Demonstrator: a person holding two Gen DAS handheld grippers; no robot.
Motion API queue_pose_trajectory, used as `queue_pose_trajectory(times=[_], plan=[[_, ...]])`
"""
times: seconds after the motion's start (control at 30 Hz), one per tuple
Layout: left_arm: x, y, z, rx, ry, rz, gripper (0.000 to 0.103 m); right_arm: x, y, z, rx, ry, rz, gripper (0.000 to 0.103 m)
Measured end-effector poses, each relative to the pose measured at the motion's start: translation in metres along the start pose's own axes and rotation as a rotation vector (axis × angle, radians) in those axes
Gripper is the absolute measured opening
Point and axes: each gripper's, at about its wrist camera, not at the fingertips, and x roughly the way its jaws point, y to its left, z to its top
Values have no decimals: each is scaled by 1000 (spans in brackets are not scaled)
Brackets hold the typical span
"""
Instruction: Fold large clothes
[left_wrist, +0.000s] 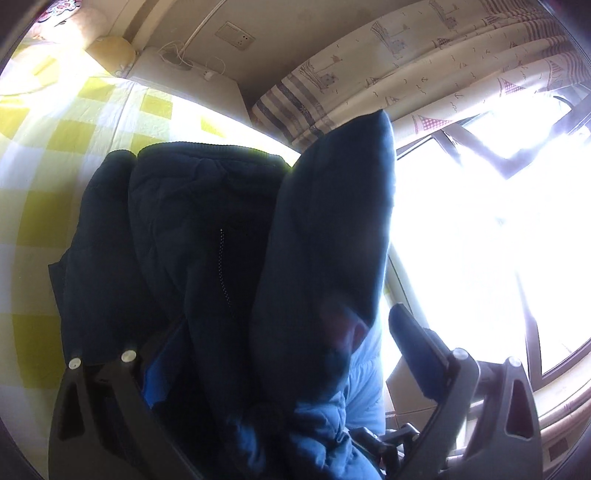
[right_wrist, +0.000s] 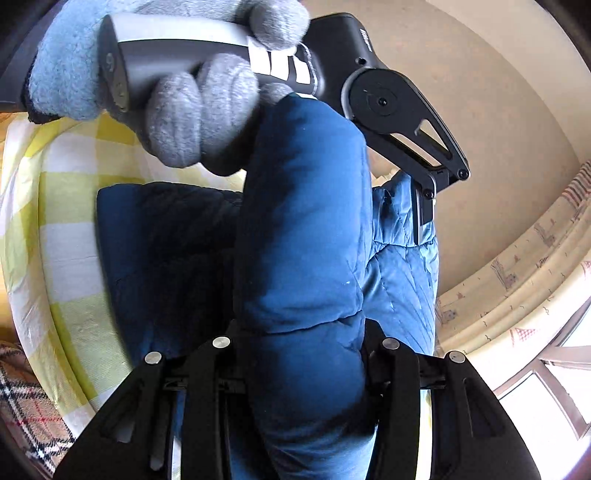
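A dark blue puffer jacket (left_wrist: 192, 236) lies bunched on the yellow-checked bed (left_wrist: 66, 140). One padded fold of it (left_wrist: 332, 229) stands up toward the window. My left gripper (left_wrist: 273, 325) straddles the jacket, and daylight shows between the fabric and its right finger (left_wrist: 417, 350). In the right wrist view my right gripper (right_wrist: 303, 332) is shut on that blue fold (right_wrist: 306, 229). The fold runs up to a grey-gloved hand (right_wrist: 184, 110) that holds the left gripper. One finger (right_wrist: 424, 214) of that gripper lies beside the light blue quilted lining (right_wrist: 399, 266).
A pillow (left_wrist: 110, 51) and a bedside unit (left_wrist: 184, 85) with a white cable stand beyond the bed. A patterned curtain (left_wrist: 406, 66) and a bright window (left_wrist: 480, 221) are on the right. Plaid cloth (right_wrist: 29, 417) lies at the bed's near edge.
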Motion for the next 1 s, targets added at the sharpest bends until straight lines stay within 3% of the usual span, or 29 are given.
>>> queue_pose_trajectory(times=[0.07,0.1,0.13,0.17,0.2,0.27,0.33,0.4,0.5,0.6,0.67,0.77,0.9,1.0], plan=[[12,-3,9,-16,44,97,100,-1,-4,-2,24,-11,-6,46],[18,-5,13,12,55,152,92,-2,-5,-4,34,-13,-12,47],[22,-5,14,40,58,167,81,-4,-6,-6,42,-21,-23,50],[24,-2,14,42,62,142,51,-11,-9,-9,54,-36,-10,58],[23,2,12,33,55,130,44,-21,-13,-14,78,-57,-2,60],[16,7,7,32,19,109,36,-43,-27,-33,165,-100,-49,82],[10,10,0,40,-7,108,34,-64,-45,-63,311,-119,-49,88],[6,5,-5,46,-18,110,33,-65,-62,-99,471,-42,3,88],[4,1,-7,48,-25,117,32,-53,-72,-132,550,62,36,83],[2,-7,-8,60,-34,138,31,-47,-73,-138,623,62,64,83],[-3,-14,-11,75,-46,156,29,-38,-78,-136,655,68,56,82],[-20,-34,-17,113,-85,176,22,-15,-76,-137,656,162,20,82],[-72,-69,-20,204,-207,142,15,7,-66,-134,612,241,20,81],[-95,-46,-20,191,-235,148,15,5,-60,-135,576,247,21,80]])
